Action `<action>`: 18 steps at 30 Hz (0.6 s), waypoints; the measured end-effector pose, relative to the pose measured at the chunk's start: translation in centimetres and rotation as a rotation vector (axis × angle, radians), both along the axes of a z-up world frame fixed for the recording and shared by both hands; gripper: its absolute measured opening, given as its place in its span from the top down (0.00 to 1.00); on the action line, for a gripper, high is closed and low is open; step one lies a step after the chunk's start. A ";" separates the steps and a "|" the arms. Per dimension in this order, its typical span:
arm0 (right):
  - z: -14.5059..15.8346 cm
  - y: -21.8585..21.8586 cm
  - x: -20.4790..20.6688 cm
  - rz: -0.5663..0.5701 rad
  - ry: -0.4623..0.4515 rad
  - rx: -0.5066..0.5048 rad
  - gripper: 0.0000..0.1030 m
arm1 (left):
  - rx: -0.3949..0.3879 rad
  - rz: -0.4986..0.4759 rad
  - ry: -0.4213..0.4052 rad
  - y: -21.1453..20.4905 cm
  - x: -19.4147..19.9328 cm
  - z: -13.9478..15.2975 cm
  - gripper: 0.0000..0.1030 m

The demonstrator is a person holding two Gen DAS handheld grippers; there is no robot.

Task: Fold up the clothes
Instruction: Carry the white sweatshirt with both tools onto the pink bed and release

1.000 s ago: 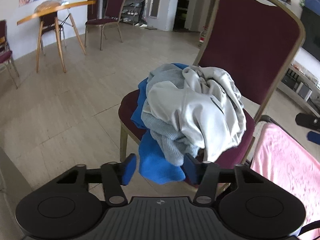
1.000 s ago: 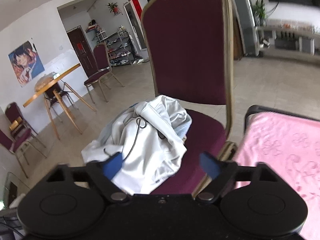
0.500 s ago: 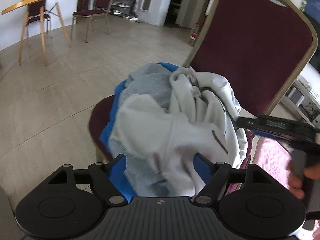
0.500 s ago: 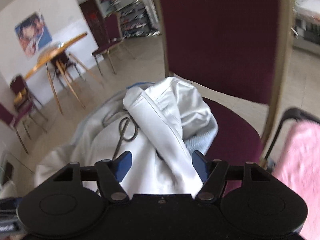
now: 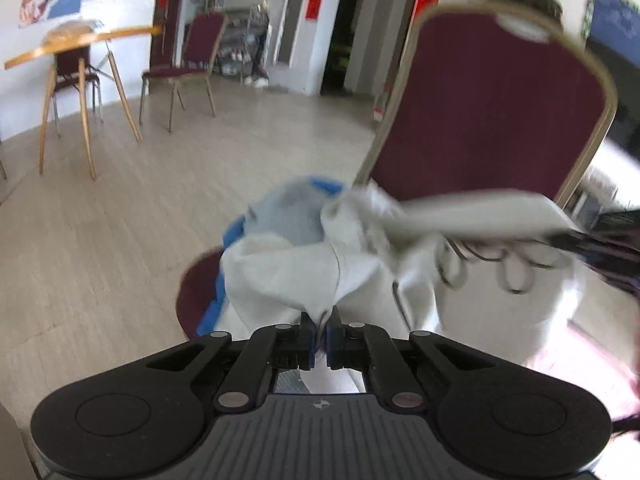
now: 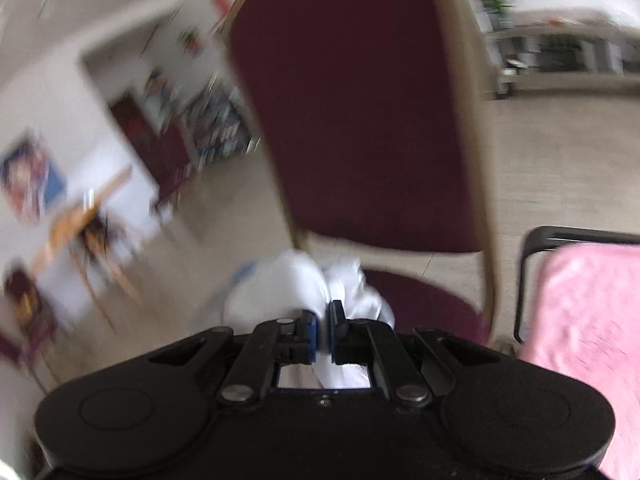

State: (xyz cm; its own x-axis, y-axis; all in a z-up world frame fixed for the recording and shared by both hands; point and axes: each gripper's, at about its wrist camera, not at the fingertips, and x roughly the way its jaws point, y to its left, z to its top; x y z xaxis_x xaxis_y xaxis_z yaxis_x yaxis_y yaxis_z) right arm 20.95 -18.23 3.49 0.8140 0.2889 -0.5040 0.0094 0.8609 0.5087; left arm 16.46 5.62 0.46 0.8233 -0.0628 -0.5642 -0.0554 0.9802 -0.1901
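Chair (image 5: 492,120) with maroon padding carries the clothes pile; pink bench (image 6: 588,320) stands just beside it. White garment (image 5: 280,268) stretches off its seat, both claws having just closed: left claw (image 5: 319,334) and right claw (image 6: 323,330) each pinch its fabric.

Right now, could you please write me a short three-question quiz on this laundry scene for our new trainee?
1. True or false: the left gripper is shut on the white garment.
2. What does the right gripper pinch? A) pink towel B) white garment C) chair leg
3. Which colour is the cloth under the grey top on the chair?

Key: 1 true; 2 B; 3 blue.
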 end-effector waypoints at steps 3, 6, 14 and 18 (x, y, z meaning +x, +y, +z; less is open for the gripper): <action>4.5 -4.9 -5.9 -0.085 -0.073 0.128 0.94 | -0.042 -0.022 -0.079 0.0 -2.5 4.0 0.97; 8.6 -9.2 -13.5 -0.156 -0.183 0.221 0.94 | -0.091 -0.075 -0.154 -1.2 -5.4 8.1 0.97; 17.3 -16.7 -34.4 -0.341 -0.432 0.271 0.94 | -0.300 -0.371 -0.248 -6.8 -12.9 15.7 0.97; 18.3 -18.5 -41.0 -0.395 -0.456 0.213 0.94 | -0.337 -0.482 -0.211 -9.9 -14.8 16.4 0.97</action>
State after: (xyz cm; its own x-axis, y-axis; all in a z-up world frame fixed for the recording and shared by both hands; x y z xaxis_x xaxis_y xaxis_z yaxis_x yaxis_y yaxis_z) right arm -20.02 -36.76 21.75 0.9987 -0.0208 -0.0467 0.0475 0.7167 0.6958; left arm 1.66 -4.27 16.83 0.7495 -0.6014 -0.2767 0.4507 0.7697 -0.4522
